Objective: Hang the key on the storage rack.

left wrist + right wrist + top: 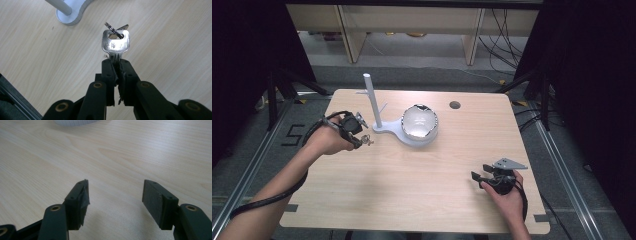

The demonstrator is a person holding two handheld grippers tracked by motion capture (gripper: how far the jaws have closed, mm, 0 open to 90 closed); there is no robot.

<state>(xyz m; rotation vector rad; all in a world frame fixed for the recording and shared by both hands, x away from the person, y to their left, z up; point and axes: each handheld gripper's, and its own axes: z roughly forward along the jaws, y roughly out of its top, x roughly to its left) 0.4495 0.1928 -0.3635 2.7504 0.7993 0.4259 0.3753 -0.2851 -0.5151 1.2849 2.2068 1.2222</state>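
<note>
Left of the white stand [379, 120], the left hand [329, 140] holds its tongs [362, 139] just above the worktop [412, 175], pressed tight on the blade of one silver key [115, 43]; its ring [113, 30] carries a second key. Near the right edge, the right tongs [479, 179] gape, holding nothing. One shiny bowl [419, 122] sits on the stand's base.
</note>
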